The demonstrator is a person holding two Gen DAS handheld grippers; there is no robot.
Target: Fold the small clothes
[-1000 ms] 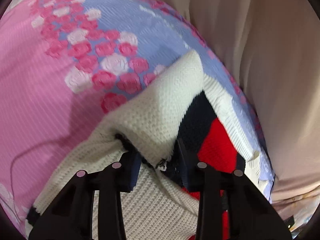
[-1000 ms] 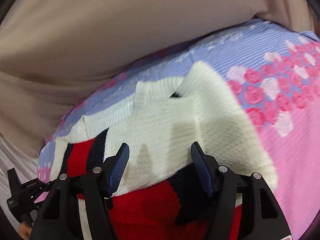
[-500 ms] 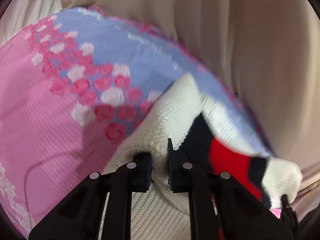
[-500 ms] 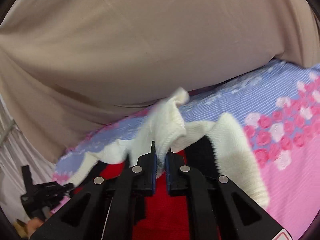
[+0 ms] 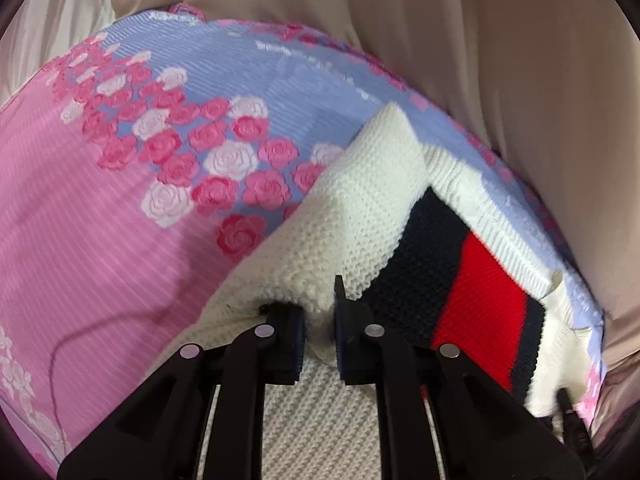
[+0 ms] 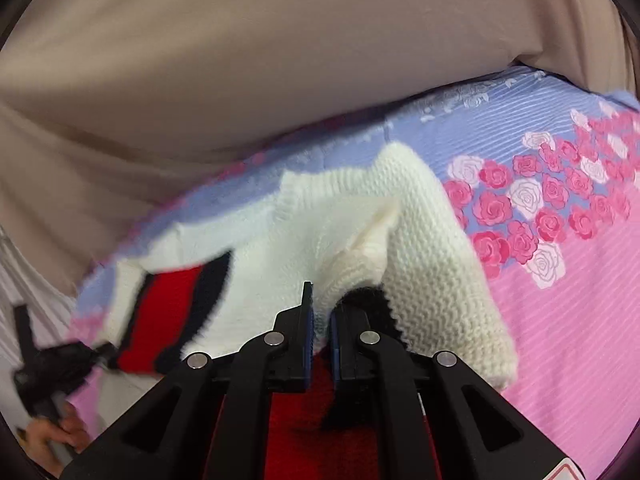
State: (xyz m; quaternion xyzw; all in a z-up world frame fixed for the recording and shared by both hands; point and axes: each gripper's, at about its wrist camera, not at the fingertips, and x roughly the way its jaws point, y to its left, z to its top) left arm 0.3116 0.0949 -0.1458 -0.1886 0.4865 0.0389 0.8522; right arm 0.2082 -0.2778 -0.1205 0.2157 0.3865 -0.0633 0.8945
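Pinching down on cream knit with both tools at once, that's the picture right now. The left gripper (image 5: 320, 344) has its jaws drawn in narrow with a thick roll of the sweater (image 5: 352, 208) bunched between the blue pads, and the wool bulges out above the fingertips. Over on the other side, the right gripper (image 6: 319, 340) is clamped tight too, its pads almost meeting on a raised fold of the same sweater (image 6: 432, 264), which peaks up in a little crest just ahead of the jaws.

The garment itself lies on the bedspread (image 5: 92, 248), pink with a lavender band and a scatter of pink and white roses. From the left wrist view, the cream panel is folded over diagonally, and under its edge show a navy stripe and a red stripe (image 5: 476, 300), with a ribbed cream edge running along the far side. From the right wrist view, the red and navy band hangs off to the left (blurred there, so the detail is hard to read), and more red knit sits low between the gripper's arms.

Behind the bed hangs a beige curtain (image 6: 280, 60). Down in the lower left corner of the right wrist view, a hand (image 6: 60, 434) grips the other black tool.
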